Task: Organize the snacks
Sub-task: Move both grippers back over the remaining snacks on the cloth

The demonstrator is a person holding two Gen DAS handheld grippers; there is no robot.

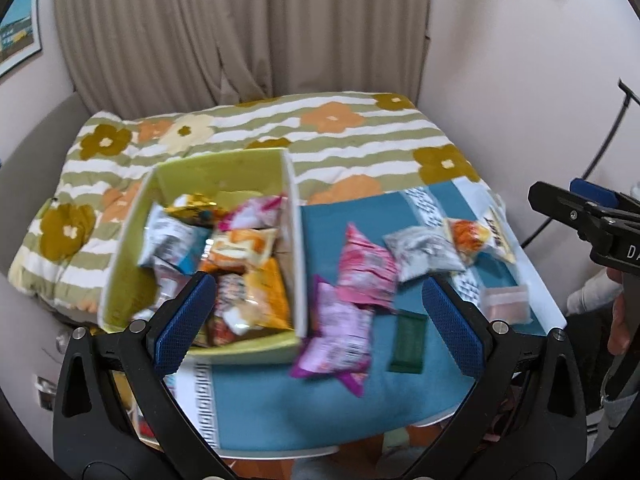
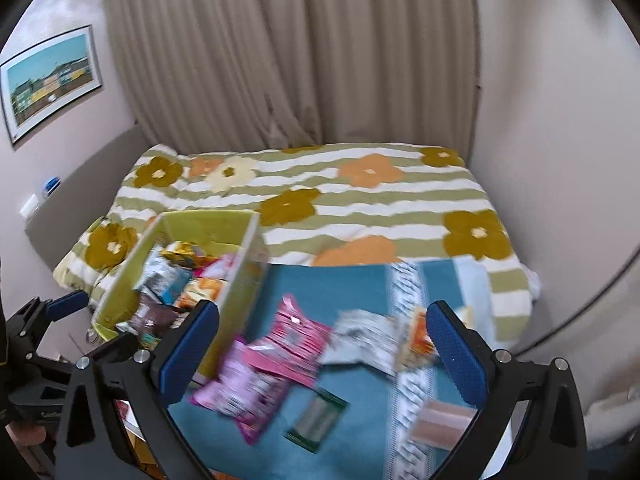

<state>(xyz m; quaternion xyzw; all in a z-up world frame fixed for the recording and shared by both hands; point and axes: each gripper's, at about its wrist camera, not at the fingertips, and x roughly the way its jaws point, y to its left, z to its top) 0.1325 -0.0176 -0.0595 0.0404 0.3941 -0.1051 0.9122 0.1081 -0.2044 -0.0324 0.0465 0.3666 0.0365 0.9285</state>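
Note:
A green box (image 1: pixel 132 236) (image 2: pixel 236 280) holds several snack packets (image 1: pixel 244 264). On the teal cloth (image 1: pixel 280 400) (image 2: pixel 360 420) to its right lie a purple packet (image 1: pixel 336 336) (image 2: pixel 240 396), a pink packet (image 1: pixel 364 268) (image 2: pixel 292 340), a silver packet (image 1: pixel 424 252) (image 2: pixel 364 340), an orange packet (image 1: pixel 468 236) (image 2: pixel 418 340), a dark green bar (image 1: pixel 408 344) (image 2: pixel 316 420) and a clear pink pouch (image 1: pixel 506 304) (image 2: pixel 444 420). My left gripper (image 1: pixel 320 332) is open and empty above the box edge and purple packet. My right gripper (image 2: pixel 320 360) is open and empty above the loose packets.
The cloth and box rest at the edge of a bed with a green striped flower quilt (image 1: pixel 360 136) (image 2: pixel 380 208). Curtains (image 1: pixel 240 28) hang behind. The right gripper shows at the right edge of the left wrist view (image 1: pixel 592 220); the left gripper shows at lower left of the right wrist view (image 2: pixel 44 320).

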